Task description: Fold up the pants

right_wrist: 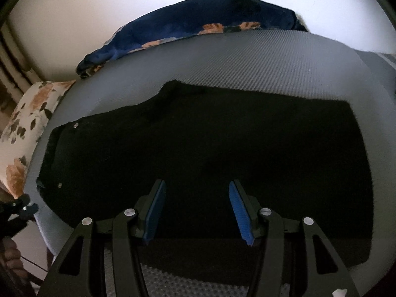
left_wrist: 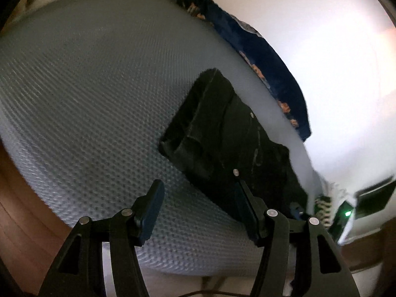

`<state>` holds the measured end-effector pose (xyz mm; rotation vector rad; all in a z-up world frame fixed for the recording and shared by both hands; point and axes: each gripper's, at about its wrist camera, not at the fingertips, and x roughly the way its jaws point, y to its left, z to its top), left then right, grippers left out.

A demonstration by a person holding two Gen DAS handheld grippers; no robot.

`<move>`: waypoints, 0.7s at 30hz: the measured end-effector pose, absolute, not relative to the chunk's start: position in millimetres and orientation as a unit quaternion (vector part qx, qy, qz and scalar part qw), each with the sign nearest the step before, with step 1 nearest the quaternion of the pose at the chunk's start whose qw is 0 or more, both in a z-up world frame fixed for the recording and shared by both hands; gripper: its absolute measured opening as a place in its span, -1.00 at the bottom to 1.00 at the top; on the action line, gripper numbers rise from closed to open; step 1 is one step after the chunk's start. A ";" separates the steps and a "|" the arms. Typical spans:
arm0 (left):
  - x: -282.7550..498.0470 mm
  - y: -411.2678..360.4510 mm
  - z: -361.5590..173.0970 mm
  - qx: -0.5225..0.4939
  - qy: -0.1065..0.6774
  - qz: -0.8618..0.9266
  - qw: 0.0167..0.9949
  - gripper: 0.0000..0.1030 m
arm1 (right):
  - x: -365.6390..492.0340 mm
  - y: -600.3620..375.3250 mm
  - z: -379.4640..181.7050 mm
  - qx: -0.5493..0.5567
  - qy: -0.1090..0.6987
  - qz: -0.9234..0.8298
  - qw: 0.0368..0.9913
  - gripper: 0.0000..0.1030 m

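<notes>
Right gripper (right_wrist: 196, 208): jaws apart, empty, hovering over the near part of the pants.
Left gripper (left_wrist: 198, 208): jaws apart, empty; pants ahead to its right.
Pants (right_wrist: 210, 153): black, spread flat on the grey mattress (right_wrist: 247, 57).
Handling: likely soft, limp, fairly heavy.
Grasp: pinch a near edge or corner.

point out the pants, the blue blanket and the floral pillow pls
pants (right_wrist: 210, 148), right wrist view, middle of the black fabric lying on the mattress.
blue blanket (right_wrist: 198, 22), right wrist view, its dark blue upper side.
floral pillow (right_wrist: 32, 123), right wrist view, its white patterned face at the left edge.
</notes>
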<state>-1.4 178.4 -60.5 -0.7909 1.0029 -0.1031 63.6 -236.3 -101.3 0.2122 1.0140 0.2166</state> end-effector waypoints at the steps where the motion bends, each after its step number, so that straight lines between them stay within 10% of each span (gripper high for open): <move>1: 2.2 176.6 -61.9 -0.374 0.469 -0.053 0.799 0.16 | 63.0 -234.7 -102.7 0.100 0.485 0.105 0.862 -0.02; 21: 49.9 197.1 -100.2 -0.445 0.427 -0.096 0.782 0.16 | 62.8 -232.4 -113.3 0.102 0.484 0.116 0.861 0.03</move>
